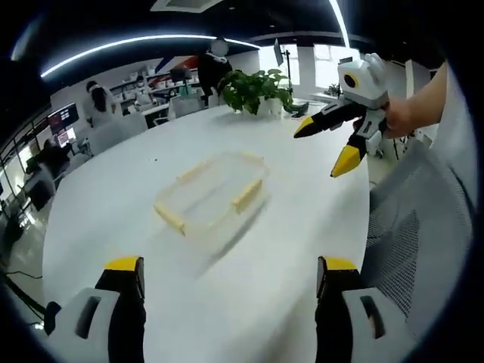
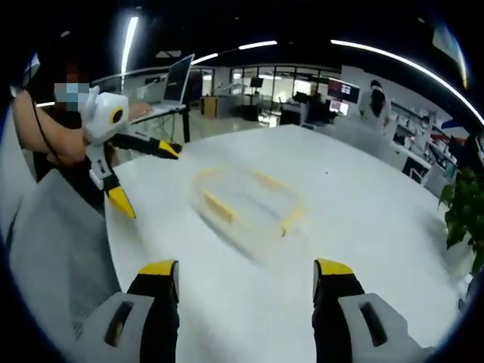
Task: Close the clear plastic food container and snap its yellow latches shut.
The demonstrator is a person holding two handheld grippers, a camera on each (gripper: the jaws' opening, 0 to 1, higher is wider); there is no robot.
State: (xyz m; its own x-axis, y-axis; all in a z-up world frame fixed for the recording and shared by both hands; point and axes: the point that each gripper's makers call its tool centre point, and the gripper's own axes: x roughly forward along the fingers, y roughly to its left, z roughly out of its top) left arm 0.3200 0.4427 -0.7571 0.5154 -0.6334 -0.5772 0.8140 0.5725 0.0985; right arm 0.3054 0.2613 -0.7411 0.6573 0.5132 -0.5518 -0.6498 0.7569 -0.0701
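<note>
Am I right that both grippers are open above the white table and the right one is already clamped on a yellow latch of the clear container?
Not quite. Both grippers are open, but the right gripper is clamped on nothing: the left gripper view shows it in the air, apart from the clear container on the white table. The left gripper holds nothing either.

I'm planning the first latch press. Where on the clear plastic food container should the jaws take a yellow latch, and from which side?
Take the yellow latch on the clear plastic food container at its long edge, from above on the right gripper side. The latch lies along the rim, facing that open gripper.
</note>
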